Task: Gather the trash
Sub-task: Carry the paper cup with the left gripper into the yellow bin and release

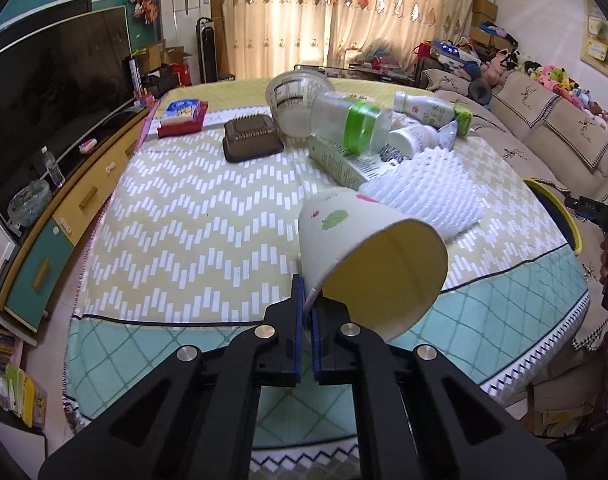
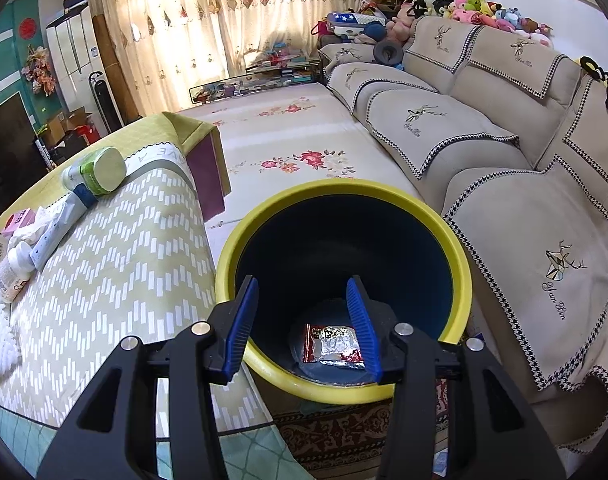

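Paper cup [image 1: 367, 256] rim pinched by left gripper [image 1: 307, 300] | right gripper [image 2: 304, 312] half-open, empty | sofa [image 2: 503, 184] embroidery unreadable

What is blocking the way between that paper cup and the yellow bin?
Nothing visible. The left gripper pinches the paper cup by its rim; the bin beside the table is open-topped, though the right gripper hangs over it.
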`<state>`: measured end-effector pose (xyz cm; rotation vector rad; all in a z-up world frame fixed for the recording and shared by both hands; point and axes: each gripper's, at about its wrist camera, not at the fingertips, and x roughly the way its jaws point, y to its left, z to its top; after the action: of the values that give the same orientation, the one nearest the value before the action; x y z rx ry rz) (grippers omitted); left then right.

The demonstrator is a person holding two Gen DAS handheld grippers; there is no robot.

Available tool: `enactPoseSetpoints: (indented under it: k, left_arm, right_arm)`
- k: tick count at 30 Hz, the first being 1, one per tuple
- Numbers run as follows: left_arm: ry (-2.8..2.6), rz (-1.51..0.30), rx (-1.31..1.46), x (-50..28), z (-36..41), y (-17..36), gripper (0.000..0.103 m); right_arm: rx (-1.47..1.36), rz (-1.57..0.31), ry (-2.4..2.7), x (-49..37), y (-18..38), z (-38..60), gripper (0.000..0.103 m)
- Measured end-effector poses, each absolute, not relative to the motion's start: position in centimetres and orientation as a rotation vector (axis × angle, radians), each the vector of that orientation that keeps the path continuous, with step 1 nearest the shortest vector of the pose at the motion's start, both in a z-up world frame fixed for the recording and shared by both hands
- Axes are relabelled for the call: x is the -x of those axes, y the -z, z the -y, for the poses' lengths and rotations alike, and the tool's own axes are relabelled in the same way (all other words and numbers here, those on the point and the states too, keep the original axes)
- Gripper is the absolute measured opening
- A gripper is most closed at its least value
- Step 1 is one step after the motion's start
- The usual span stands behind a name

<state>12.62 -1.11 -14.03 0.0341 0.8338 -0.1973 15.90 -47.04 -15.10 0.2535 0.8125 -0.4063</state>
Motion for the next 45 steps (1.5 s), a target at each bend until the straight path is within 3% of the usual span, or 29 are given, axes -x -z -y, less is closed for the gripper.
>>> enactPoseSetpoints:
  k: [8, 16, 30, 39, 43, 45]
  left_arm:
    - [0.248, -0.745, -0.082, -9.7, 3.1, 9.2, 0.004]
    - [0.473, -0.675, -0.097, -12.1, 12.1, 5.7, 0.004]
    - [0.853, -0.779, -0.293, -19.5, 39.2, 8.4, 0.004]
    - [0.863, -0.907, -0.357, -23.4, 49.2, 14.0, 0.005]
    - [0.848, -0.93, -0.344, -24.6, 50.4, 15.5, 0.025]
    - [0.847, -0.925, -0.334, -24.6, 50.3, 15.4, 0.029]
  right_arm:
    - [-0.274, -0.781, 0.4, -14.4, 14.4, 47.7, 0.045]
    - [-0.318, -0.734, 0.424, -11.7, 13.6, 50.0, 0.044]
    - [-0.395, -0.698, 0.501, -7.3, 13.5, 55.7, 0.045]
    - [-0.422, -0.717, 0.518, -6.8, 14.6, 57.9, 0.048]
    - [-0.43, -0.713, 0.519, -6.6, 14.6, 58.1, 0.048]
    - [-0.437, -0.706, 0.516, -6.4, 14.5, 57.9, 0.048]
